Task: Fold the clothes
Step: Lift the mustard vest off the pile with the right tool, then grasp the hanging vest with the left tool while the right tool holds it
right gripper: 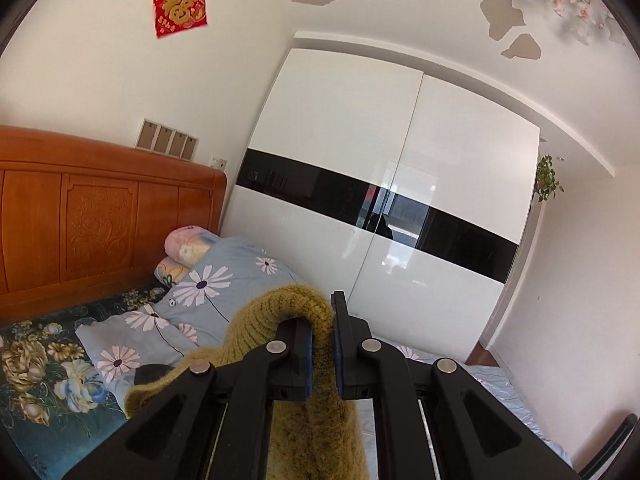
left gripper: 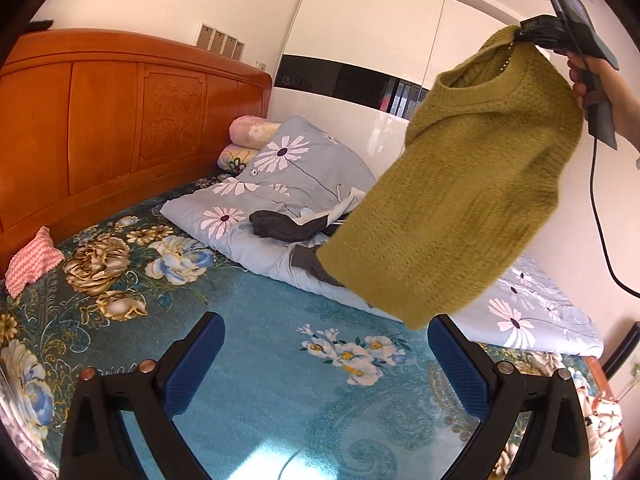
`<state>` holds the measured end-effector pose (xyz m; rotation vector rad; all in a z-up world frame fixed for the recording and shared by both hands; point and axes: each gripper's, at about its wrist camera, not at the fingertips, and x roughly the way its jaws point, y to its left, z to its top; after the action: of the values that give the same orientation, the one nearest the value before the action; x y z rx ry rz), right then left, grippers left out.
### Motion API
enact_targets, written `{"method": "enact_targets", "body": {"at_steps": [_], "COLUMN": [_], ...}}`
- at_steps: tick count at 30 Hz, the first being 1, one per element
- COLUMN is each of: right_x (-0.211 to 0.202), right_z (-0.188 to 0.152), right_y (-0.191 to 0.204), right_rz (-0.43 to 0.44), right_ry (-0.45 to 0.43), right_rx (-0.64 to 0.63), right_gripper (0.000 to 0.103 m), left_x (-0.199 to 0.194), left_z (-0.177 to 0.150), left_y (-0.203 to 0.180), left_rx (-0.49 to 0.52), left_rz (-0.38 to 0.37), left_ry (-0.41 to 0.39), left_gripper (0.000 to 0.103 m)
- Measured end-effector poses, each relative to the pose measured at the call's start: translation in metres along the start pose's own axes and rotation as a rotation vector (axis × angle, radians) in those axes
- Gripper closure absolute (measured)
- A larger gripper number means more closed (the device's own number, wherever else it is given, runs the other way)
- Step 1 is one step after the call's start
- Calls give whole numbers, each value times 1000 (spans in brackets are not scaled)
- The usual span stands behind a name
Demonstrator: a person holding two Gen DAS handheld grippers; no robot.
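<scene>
1. Hanging unfolded in the air over the bed, the olive-green knitted sweater (left gripper: 472, 184) is pinched at its ribbed collar by the right gripper (right gripper: 323, 354).
2. Left gripper (left gripper: 326, 364) is spread wide, holding nothing.
3. Dark grey clothes (left gripper: 288, 226) lie crumpled on the daisy-print quilt (left gripper: 240, 208) (unfolded).
4. Legible writing: the red wall hanging (right gripper: 180, 6) bearing "福".

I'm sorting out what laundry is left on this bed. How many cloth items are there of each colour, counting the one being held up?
Olive-green sweater, hanging from the right gripper: 1
Dark grey garment on the blue floral quilt, partly hidden: 1
Pink-and-white zigzag cloth near the headboard: 1
Total: 3
</scene>
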<state>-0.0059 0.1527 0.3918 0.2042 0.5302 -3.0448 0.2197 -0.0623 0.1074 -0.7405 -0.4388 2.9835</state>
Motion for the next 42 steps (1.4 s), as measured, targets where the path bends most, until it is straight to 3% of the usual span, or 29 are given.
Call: {"method": "enact_targets", "body": {"at_steps": [2,12,16,18,21,26,29,32,35,39,42], "right_x": [-26,-170,-189,-182,-152,-129,-142,-172,-197,-211,-221], "right_z": [10,-18,-53,-87,-164,-338,-446,-515,-542,-530,-520], "right_y": [-9,-23,-27,-23,-15,15,28,28,29,26,17], "right_rz": [13,195,233,243,292,302,305,290,292,344,415], "right_ry": [-29,-98,-82,-15,166,524,762,872,902,866,849], "right_rx": [-15,-39,22,43,128,216,302,435,512,482,456], "right_gripper": [95,95,94,94,94,94,94,94,94,93,89], "left_x": [-14,-78,-86,-82,-72,-36,-16,5,27,41,48], "left_z": [3,6,-11,-25,-49,-93,-119,-141,-160,-180,-186], "left_y": [-5,-9,-13,-15,-17,-23,-36,-53,-69,-81,-83], "left_rx": [-2,29,67,87,79,36,52,69,61,51,56], "left_rz": [1,-18,8,18,16,-38,-69,-99,-154,-213,-220], "left_ry": [-11,-48,-32,7,71,250,327,391,475,553,581], "left_gripper": [0,0,0,0,0,0,0,0,0,2,10]}}
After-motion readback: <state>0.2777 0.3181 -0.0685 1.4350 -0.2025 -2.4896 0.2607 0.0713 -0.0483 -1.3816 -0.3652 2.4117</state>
